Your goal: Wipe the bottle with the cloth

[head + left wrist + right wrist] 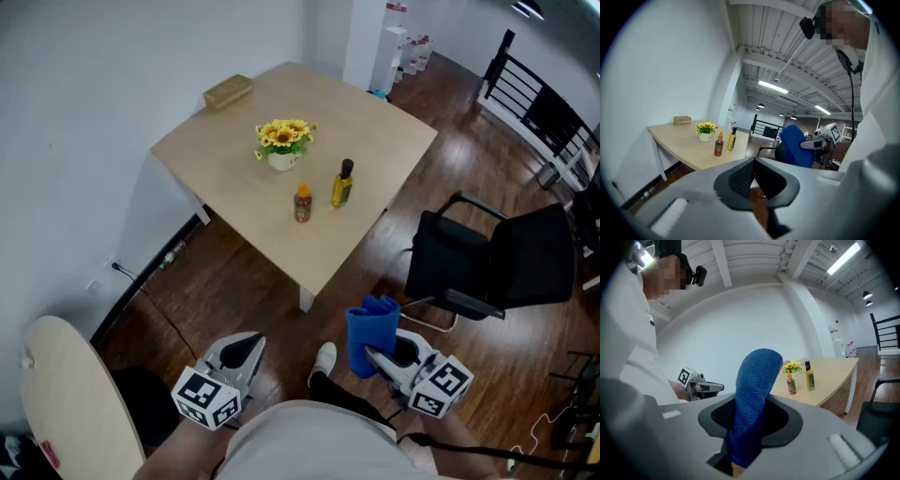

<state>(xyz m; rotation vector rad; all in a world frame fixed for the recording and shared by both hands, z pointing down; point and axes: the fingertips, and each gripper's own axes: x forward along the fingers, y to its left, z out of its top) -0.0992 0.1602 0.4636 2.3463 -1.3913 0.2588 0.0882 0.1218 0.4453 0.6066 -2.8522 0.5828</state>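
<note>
Two bottles stand on the light wooden table (244,131): a yellow oil bottle (342,185) with a black cap and a small red sauce bottle (302,203) beside it. Both also show in the left gripper view, the oil bottle (731,139) and the sauce bottle (718,145), and in the right gripper view, the oil bottle (809,377) and the sauce bottle (791,383). My right gripper (373,356) is shut on a folded blue cloth (369,334) that sticks up between its jaws (754,394). My left gripper (246,349) is shut and empty. Both grippers hang close to my body, well short of the table.
A pot of yellow flowers (284,142) stands behind the bottles, and a tan box (228,91) lies at the table's far corner. A black office chair (497,262) is to the right over the dark wood floor. A round pale tabletop (66,403) sits at the lower left.
</note>
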